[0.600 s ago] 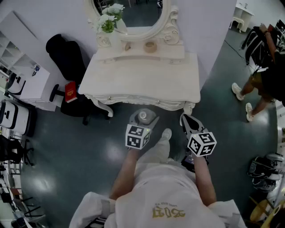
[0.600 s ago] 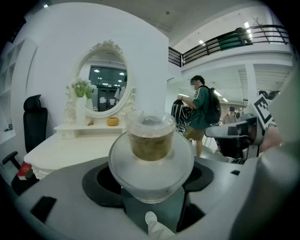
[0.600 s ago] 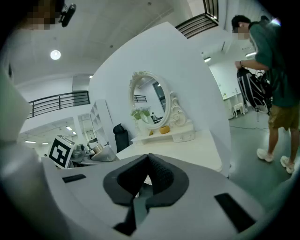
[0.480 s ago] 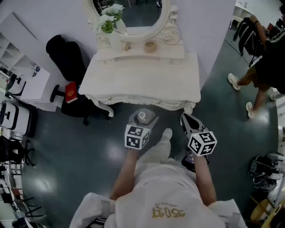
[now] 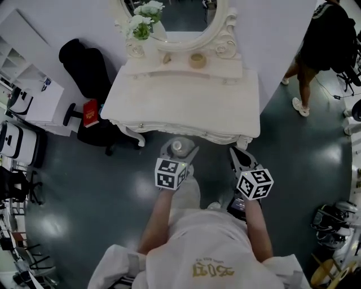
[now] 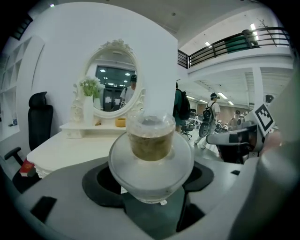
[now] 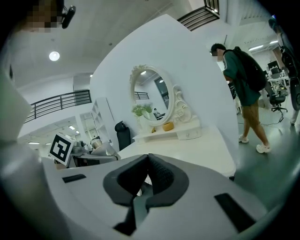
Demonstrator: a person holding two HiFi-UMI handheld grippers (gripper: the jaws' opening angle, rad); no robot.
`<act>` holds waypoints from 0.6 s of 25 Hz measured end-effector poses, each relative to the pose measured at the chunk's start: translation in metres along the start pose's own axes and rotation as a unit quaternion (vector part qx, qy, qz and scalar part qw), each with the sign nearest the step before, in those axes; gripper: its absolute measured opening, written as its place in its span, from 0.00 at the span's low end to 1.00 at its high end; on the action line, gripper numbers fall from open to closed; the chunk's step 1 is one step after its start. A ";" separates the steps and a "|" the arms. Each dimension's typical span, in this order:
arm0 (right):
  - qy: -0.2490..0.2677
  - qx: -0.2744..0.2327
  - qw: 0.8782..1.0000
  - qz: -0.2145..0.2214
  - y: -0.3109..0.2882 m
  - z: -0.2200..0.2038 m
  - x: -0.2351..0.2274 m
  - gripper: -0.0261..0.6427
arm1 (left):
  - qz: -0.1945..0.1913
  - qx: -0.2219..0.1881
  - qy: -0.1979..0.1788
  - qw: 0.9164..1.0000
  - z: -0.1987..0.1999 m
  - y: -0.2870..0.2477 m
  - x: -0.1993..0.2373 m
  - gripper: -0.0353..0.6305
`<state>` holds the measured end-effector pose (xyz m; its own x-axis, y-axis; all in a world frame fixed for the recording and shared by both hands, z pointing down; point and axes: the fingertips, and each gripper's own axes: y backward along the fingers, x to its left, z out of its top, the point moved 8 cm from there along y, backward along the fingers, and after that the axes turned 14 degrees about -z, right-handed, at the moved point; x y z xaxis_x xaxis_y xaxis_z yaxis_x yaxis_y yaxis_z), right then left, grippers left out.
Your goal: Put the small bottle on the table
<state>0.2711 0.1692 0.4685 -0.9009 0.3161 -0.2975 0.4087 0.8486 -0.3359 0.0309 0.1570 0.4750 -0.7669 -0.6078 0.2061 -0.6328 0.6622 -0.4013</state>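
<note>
A small clear bottle with brownish contents and a rounded lower body sits between the jaws of my left gripper, which is shut on it and holds it upright. In the head view the bottle is just short of the front edge of the white dressing table, above the dark floor. My right gripper is to the right, also short of the table's edge. Its jaws meet with nothing between them in the right gripper view.
The dressing table carries an oval mirror, a vase of flowers and a small yellow pot at the back. A black office chair with a red item stands left. A person walks at the far right.
The table now lies closer and slightly lower in the head view. Both grippers hold much the same places near its front edge. The person at the right has moved farther up and away.
</note>
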 end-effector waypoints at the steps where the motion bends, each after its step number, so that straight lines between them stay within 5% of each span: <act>1: 0.001 0.005 1.000 0.001 -0.009 -0.001 0.001 0.06 | 0.001 0.000 0.002 1.000 0.001 -0.002 0.008 0.57; 15: -0.003 0.039 0.999 -0.020 -0.175 0.027 0.048 0.06 | -0.015 0.013 0.026 0.999 0.037 -0.036 0.176 0.57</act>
<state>0.1608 0.0245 0.4885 -0.9162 0.2789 -0.2877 0.3819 0.8254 -0.4159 -0.0774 0.0102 0.4929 -0.7530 -0.6030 0.2635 -0.6525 0.6322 -0.4177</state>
